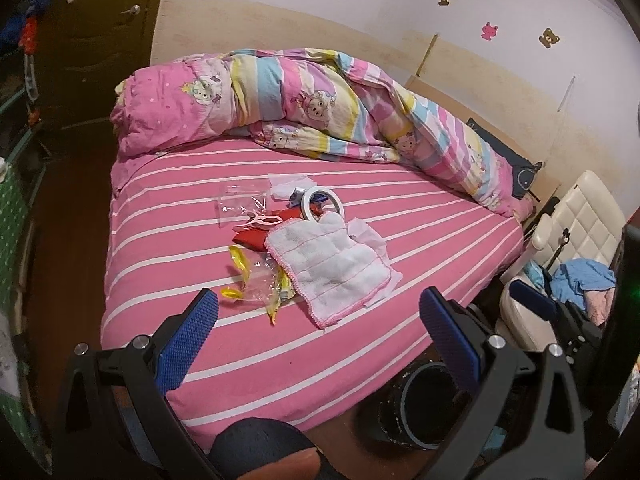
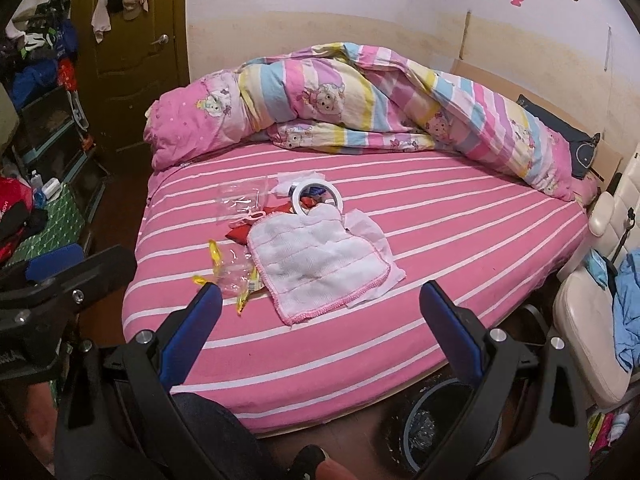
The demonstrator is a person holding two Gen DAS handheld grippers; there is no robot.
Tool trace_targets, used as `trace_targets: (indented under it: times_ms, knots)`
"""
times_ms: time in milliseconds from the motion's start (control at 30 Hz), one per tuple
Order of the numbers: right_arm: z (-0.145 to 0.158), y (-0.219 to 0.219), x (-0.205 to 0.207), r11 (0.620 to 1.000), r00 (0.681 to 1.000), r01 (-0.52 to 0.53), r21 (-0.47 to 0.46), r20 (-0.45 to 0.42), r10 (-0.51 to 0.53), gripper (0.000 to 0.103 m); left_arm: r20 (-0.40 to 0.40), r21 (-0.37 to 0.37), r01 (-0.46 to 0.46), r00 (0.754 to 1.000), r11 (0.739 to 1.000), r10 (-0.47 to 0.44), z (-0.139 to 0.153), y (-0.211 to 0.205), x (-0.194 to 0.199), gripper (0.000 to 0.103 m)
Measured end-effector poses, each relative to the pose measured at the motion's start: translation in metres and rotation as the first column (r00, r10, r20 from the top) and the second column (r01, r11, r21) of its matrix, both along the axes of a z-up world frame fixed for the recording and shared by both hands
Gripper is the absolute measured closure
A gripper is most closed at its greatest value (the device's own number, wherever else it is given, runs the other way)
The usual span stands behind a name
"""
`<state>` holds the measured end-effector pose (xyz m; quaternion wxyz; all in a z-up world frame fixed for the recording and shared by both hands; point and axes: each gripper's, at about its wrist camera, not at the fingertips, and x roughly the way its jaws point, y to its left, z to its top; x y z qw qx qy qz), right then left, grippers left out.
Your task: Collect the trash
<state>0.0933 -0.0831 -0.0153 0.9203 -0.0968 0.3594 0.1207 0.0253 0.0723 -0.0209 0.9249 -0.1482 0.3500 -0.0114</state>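
Ahead of both grippers lies a bed with a pink striped sheet, and the trash sits in a loose heap near its middle. The left gripper hovers over the near edge of the bed, its blue-padded fingers spread wide apart and holding nothing. The right gripper hangs beside it, likewise spread and empty.

Just beyond the left gripper's left finger is a crumpled clear wrapper with yellow edges. A white cloth with pink trim lies straight ahead between the fingers, overlapping a sheet of tissue. Farther off, touching the cloth's far edge, a tape roll stands tilted. To its left lie a pink clip, a red packet and a clear bag. More tissue lies behind the roll.

Below the right gripper's right finger, on the floor by the bed's foot, a round bin stands open. A rumpled quilt is piled along the far side of the bed. A white chair with blue clothes stands far right.
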Motion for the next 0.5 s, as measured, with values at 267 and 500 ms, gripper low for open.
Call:
trace_targets:
  times_ms: [267, 500]
  knots:
    - [0.001, 0.001, -0.001, 1.0, 1.0, 0.007, 0.003, 0.004, -0.007, 0.005, 0.0, -0.012, -0.011, 1.0, 1.0, 0.011, 0.002, 0.007, -0.004, 0.005]
    - [0.009, 0.007, -0.006, 1.0, 1.0, 0.008, 0.006, 0.024, -0.009, 0.005, 0.004, -0.033, -0.024, 1.0, 0.999, 0.025, 0.005, 0.014, -0.011, 0.005]
